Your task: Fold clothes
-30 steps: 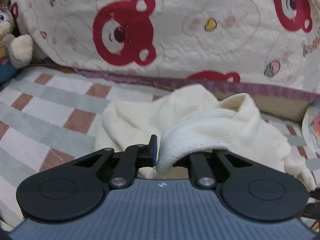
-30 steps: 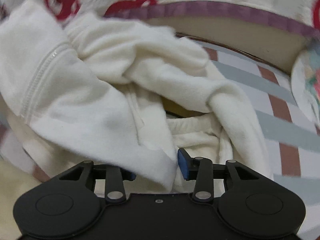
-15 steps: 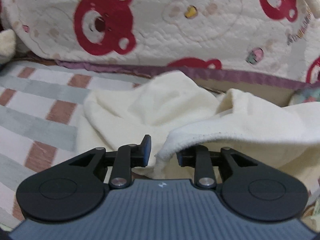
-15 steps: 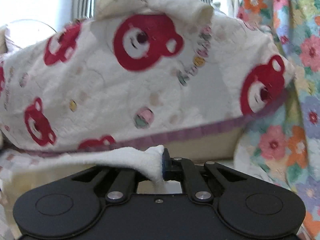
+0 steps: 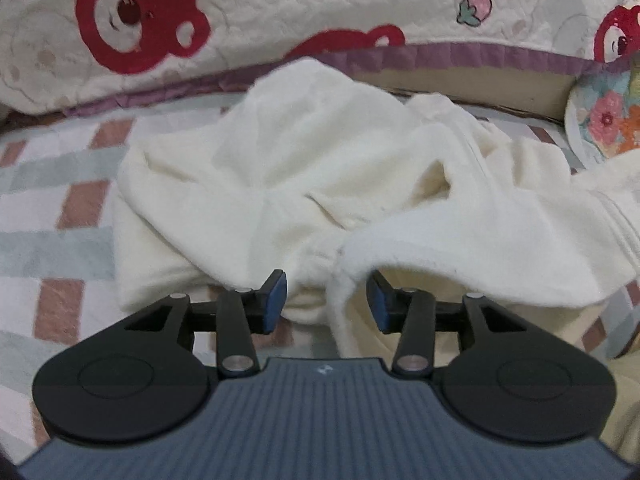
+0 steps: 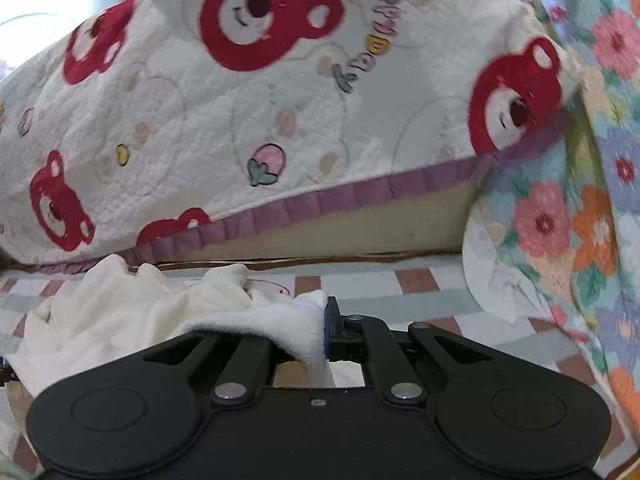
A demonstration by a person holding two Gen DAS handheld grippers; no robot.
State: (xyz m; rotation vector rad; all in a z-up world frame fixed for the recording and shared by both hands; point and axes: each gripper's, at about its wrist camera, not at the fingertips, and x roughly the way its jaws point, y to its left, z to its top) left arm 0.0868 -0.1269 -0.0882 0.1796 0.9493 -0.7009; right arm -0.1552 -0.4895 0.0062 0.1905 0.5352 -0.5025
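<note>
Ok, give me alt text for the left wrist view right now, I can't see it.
The left gripper is opening, with a fold of the cream fleece garment draped between its blue pads but not pinched. The garment lies crumpled on a checked bedcover, with a bear-print quilt behind.

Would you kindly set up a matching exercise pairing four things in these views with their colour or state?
1. left gripper
2. right gripper
3. garment
4. quilt

a. cream fleece, crumpled
b. red bears on white
c. jaws parted, opening, pads off the cloth
d. clamped on a fleece edge

Pairs: 1-c, 2-d, 3-a, 4-b
</note>
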